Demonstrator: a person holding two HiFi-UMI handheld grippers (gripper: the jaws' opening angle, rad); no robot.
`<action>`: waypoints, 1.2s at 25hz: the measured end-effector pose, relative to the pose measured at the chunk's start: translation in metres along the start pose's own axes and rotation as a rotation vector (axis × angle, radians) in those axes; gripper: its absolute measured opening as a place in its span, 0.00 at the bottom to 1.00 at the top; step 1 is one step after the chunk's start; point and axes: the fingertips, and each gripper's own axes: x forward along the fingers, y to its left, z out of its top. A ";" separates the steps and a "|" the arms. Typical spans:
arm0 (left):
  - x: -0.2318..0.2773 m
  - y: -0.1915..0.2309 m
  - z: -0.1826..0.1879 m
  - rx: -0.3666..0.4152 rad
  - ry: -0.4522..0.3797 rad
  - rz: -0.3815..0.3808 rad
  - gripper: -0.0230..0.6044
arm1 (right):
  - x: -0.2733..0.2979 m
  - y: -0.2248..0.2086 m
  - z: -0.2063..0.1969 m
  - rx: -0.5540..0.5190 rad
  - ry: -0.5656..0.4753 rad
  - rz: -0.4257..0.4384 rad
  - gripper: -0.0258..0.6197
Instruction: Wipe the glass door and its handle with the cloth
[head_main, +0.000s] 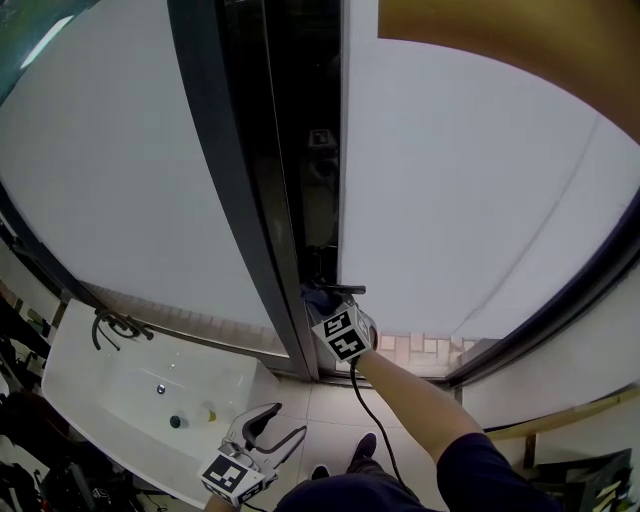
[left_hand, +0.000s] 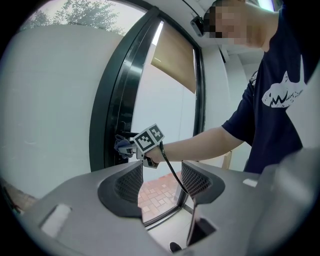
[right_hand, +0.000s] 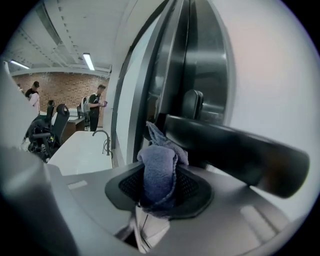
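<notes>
My right gripper (right_hand: 159, 187) is clamped on the cloth (right_hand: 157, 172), a blue-grey wad bunched upright between the pads. Its loose top lies against the inner end of the handle (right_hand: 235, 147), a dark lever that runs out to the right in front of the frame. Only the right gripper view shows that pinch and contact. From the head view the cloth is just a small dark-blue scrap at the gripper's tip, at the edge of the glass door (head_main: 470, 180), whose pane is frosted white. The left gripper view shows the same spot side-on, with the marker cube and my forearm (left_hand: 200, 145) reaching across to the dark frame (left_hand: 107, 110). My left gripper (left_hand: 162, 182) is held low and well away from the door, its jaws apart with nothing between the pads; through the gap I see brick paving (left_hand: 160, 197) beyond the glass and the right gripper's cable (left_hand: 172, 172). Farther out, the head view shows a white sink (head_main: 90, 385) with a dark tap (head_main: 115, 325) at lower left and a tan blind (head_main: 520, 40) above the pane. The right gripper view alone shows people (right_hand: 95, 107) standing far back before a brick wall.
</notes>
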 end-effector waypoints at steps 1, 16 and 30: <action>0.002 -0.001 -0.001 0.001 -0.001 -0.008 0.42 | 0.000 0.001 -0.002 -0.024 0.018 0.007 0.23; 0.002 0.003 0.002 0.003 -0.004 -0.015 0.42 | -0.028 -0.014 -0.036 0.019 0.039 0.014 0.23; -0.009 0.005 0.003 -0.003 -0.018 0.019 0.42 | -0.006 -0.006 -0.024 0.031 0.028 0.012 0.23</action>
